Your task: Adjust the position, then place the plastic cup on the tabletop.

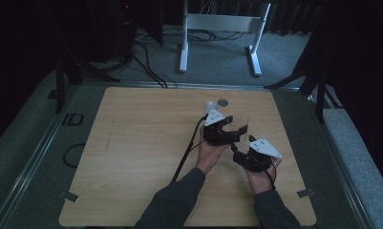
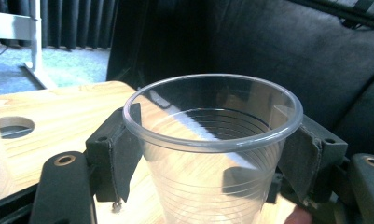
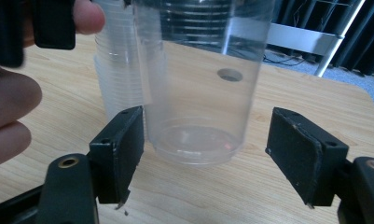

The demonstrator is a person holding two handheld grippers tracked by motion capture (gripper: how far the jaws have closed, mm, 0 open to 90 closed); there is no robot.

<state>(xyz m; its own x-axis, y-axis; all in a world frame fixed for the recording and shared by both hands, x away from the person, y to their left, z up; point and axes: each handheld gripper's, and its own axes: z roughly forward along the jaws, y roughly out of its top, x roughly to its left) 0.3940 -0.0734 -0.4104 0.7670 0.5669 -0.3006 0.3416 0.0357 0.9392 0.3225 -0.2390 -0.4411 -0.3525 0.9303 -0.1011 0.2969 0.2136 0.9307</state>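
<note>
Room: dark curtains close off the 12 o'clock side of the high view; grey carpet lies below them, with one white two-legged table frame [image 1: 221, 33] and loose black cables [image 1: 148, 67] on it.

Surface: one light wooden table [image 1: 132, 157] with rounded corners, set in a grey bordered platform; one round hole [image 1: 222, 102] sits near its 12 o'clock edge, and two strips of grey tape [image 1: 69, 196] mark the corners at 7 and 5 o'clock.

Person: two forearms in dark sleeves enter from 6 o'clock, one gripper in each hand.

Left gripper [image 2: 212, 154]: jaws clamped just under the rim of one clear plastic cup [image 2: 211, 154], pads pressing its wall at 9 and 3 o'clock in the left gripper view. The cup is upright, right of table centre, toward 2 o'clock in the high view.

Right gripper [image 3: 205, 158]: jaws apart either side of the cup's base; the right pad is clear of the wall, the left pad just beside it, contact not discernible.

One stack of clear cups [image 3: 119, 74] stands just behind the held cup at 10 o'clock in the right gripper view; the number within it cannot be counted.
</note>
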